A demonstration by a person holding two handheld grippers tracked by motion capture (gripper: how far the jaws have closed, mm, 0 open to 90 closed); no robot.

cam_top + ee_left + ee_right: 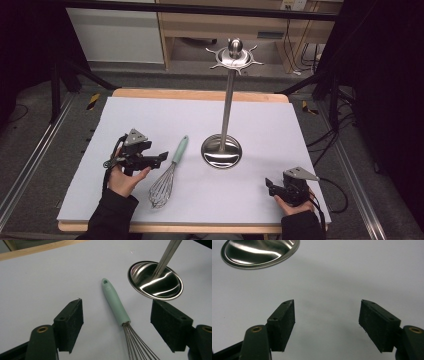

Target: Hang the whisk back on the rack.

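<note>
Left gripper [161, 158] is spread wide, holding nothing, with the whisk [117, 305] lying flat between its jaws, untouched, handle pointing far. Right gripper [269, 184] is spread wide too, empty, near the table's [150, 107] near right edge. The stand [222, 151] sits just right of the whisk, with bare surface all round.

The bench [150, 115] is a wooden top under a pale sheet. A whisk [167, 175] with a mint-green handle lies left of centre, towards the near edge. A steel stand [222, 150] rises near the middle.
</note>
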